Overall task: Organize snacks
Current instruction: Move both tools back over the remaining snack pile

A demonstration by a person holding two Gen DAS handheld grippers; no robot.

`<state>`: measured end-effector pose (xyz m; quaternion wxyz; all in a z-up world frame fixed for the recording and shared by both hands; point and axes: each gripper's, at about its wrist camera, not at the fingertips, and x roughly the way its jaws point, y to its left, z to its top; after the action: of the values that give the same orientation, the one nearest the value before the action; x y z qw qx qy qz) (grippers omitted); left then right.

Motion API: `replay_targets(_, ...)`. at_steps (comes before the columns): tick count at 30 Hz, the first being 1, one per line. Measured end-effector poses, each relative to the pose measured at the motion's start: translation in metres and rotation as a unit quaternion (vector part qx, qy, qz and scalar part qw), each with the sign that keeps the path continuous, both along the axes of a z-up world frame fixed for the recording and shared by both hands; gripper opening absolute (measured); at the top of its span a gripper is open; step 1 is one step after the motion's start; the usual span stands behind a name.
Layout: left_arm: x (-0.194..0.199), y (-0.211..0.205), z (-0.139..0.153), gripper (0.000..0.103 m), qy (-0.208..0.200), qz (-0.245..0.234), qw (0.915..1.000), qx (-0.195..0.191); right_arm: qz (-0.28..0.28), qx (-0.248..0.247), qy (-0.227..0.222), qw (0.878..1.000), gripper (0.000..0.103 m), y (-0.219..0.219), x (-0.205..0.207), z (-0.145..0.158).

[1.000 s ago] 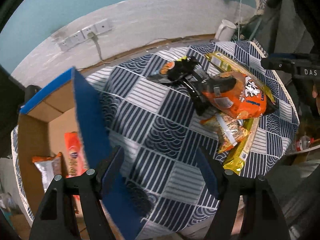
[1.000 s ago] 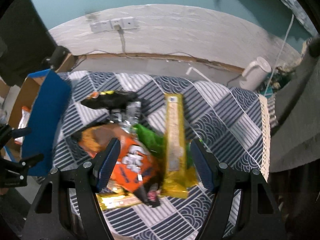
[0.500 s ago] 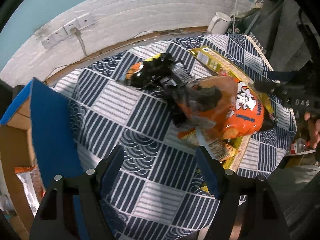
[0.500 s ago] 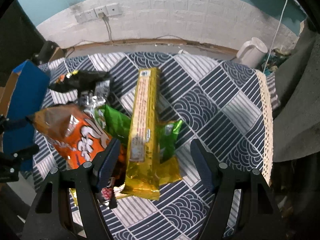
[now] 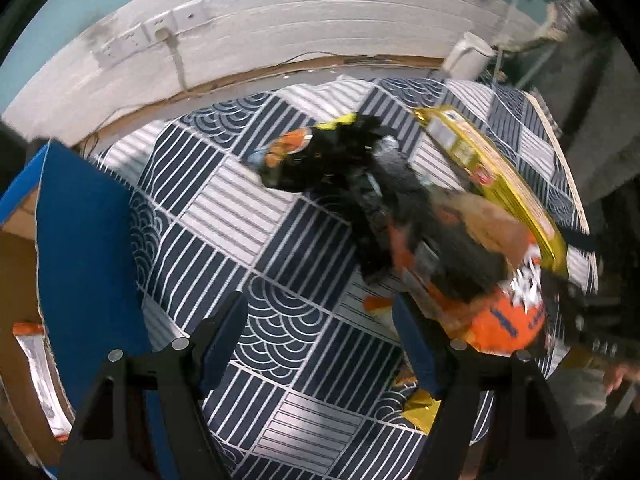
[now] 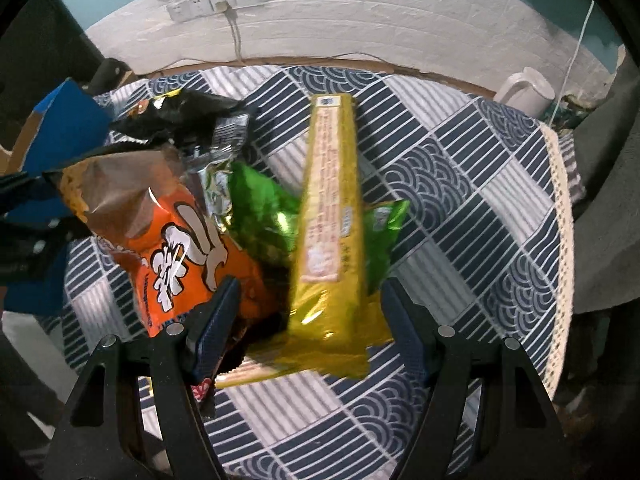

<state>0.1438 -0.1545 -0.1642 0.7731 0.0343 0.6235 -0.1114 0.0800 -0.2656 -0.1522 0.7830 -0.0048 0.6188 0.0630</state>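
Right gripper (image 6: 310,316) wide open, empty, yellow pack (image 6: 330,216) between its fingers, closer than before, left gripper (image 5: 320,338) open over cloth (image 5: 280,360), orange bag (image 5: 496,316) right.

The left gripper (image 5: 318,334), a black two-finger tool with dark blue pads, stands with its jaws wide apart and nothing is between them. Its left finger (image 5: 218,338) and its right finger (image 5: 416,344) both point forward, slightly tilted inward at the tips. The right gripper (image 6: 308,316), of the same black build with dark blue pads (image 6: 216,320), is also spread wide and grips nothing. In the left wrist view, the right gripper shows blurred at the right edge, with some fingers of the person's right hand (image 5: 618,378) below it.
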Motion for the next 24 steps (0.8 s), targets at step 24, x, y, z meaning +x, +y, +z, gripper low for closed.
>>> replay_targets(24,0.01,0.042,0.007,0.081,0.002,0.059,0.9982,-0.005,-0.017,0.054,0.012,0.998,0.073,0.02,-0.002,0.018)
